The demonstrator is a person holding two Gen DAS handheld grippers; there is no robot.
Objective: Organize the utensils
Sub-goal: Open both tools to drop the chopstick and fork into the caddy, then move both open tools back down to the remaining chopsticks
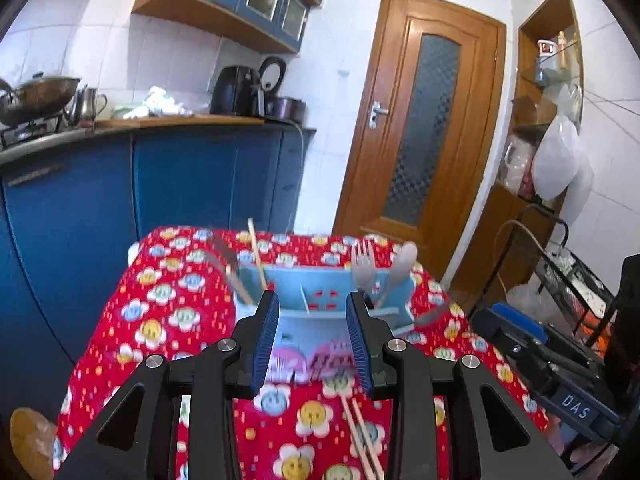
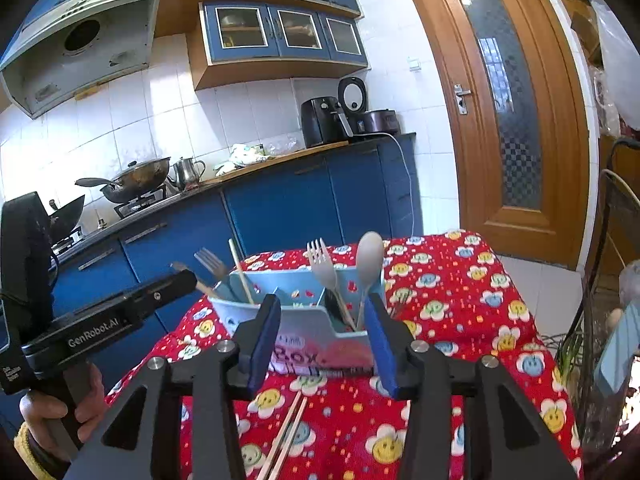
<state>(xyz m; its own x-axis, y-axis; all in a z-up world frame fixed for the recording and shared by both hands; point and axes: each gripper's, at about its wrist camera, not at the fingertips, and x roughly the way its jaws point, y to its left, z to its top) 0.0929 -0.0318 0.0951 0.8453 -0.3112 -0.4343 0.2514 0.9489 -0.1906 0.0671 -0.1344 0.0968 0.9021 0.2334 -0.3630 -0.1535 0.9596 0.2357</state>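
Note:
A light blue utensil holder (image 1: 320, 296) (image 2: 296, 312) stands on the table with the red flowered cloth (image 1: 168, 312) (image 2: 460, 300). A fork (image 2: 322, 264) (image 1: 364, 266) and a spoon (image 2: 370, 258) (image 1: 404, 260) stand in its right part, a chopstick (image 2: 240, 270) (image 1: 256, 252) and another fork (image 2: 210, 262) in its left. A pair of chopsticks (image 1: 362, 436) (image 2: 286, 436) lies on the cloth in front. My left gripper (image 1: 314, 340) is open and empty just before the holder. My right gripper (image 2: 320, 344) is open and empty too.
A blue kitchen counter (image 2: 280, 200) with a wok (image 2: 136, 178), a kettle and appliances runs behind the table. A wooden door (image 1: 424, 120) stands at the right. A wire rack (image 1: 576, 280) and a black case are right of the table.

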